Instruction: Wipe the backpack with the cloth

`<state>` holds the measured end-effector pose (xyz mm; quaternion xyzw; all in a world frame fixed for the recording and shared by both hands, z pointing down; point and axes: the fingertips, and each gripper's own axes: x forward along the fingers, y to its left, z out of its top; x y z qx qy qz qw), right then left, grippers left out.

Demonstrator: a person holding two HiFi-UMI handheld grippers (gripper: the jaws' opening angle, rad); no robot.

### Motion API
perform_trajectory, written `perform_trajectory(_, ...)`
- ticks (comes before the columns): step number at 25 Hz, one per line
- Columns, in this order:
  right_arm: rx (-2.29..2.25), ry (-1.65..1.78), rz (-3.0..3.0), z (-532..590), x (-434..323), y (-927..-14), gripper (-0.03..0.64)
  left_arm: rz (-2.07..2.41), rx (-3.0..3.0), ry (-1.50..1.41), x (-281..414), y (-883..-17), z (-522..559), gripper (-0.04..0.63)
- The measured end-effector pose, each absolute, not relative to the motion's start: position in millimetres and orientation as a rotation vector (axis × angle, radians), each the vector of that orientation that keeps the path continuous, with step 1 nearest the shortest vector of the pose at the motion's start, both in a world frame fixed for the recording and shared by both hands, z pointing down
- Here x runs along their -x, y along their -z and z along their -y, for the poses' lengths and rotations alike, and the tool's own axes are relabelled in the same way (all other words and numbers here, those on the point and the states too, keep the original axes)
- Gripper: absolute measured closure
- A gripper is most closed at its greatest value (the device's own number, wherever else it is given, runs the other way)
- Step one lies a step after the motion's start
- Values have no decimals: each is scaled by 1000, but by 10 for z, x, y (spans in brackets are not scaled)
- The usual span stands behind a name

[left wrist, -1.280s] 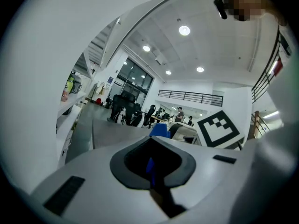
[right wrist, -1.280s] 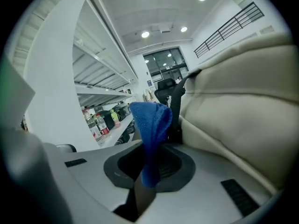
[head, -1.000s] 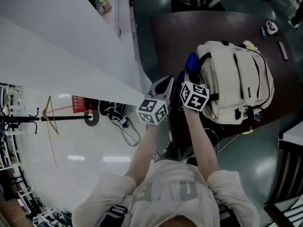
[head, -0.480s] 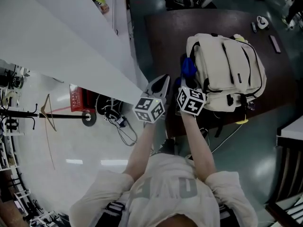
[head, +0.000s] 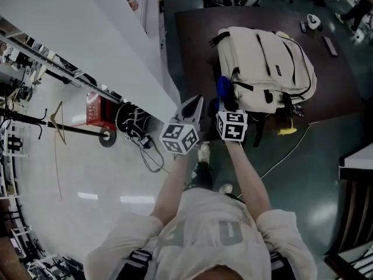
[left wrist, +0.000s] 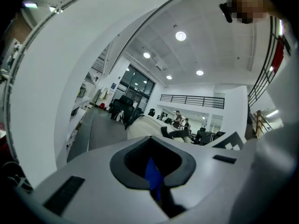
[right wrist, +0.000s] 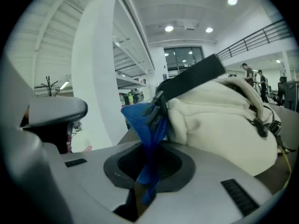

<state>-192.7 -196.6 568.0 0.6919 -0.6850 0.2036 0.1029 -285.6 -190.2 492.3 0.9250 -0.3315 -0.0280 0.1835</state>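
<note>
Head view: a cream backpack (head: 268, 63) lies flat on a dark surface (head: 192, 45). The right gripper (head: 225, 104) holds a blue cloth (head: 222, 88) against the pack's near-left edge, and the left gripper (head: 194, 102) hangs just beside it, off the surface.

Left gripper view: the jaws are clenched together – a blue sliver shows in their gap (what it is cannot be told).

Right gripper view: the jaws are clamped on the cloth, which rises to touch a black strap (right wrist: 191, 80) on the pack.

Backpack (head: 265, 69) is laid flat on the bench (head: 189, 45), with the cloth (head: 224, 88) pressed against its left side.
</note>
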Motion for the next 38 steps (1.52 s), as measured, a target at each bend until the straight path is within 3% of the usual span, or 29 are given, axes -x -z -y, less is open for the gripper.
perform_trajectory(9, -1848, -455, 2088, 1272, 1684, -5741, 574, 1035, -2590, 94, 2977, -5061, 806, 591)
perform_trajectory(17, -1870, -523, 2207, 861, 1712, -5495, 574, 1082, -2610, 150, 2824, -4775, 545, 591)
perform_trajectory(27, -1814, -600, 2381, 935, 1619, -4937, 574, 1119, -2615, 187, 2431, -4364, 1102, 592)
perform_trajectory(38, -1864, -377, 2485, 2076, 1034, -3961, 574, 1111, -2669, 219, 1989, -3945, 2202, 592)
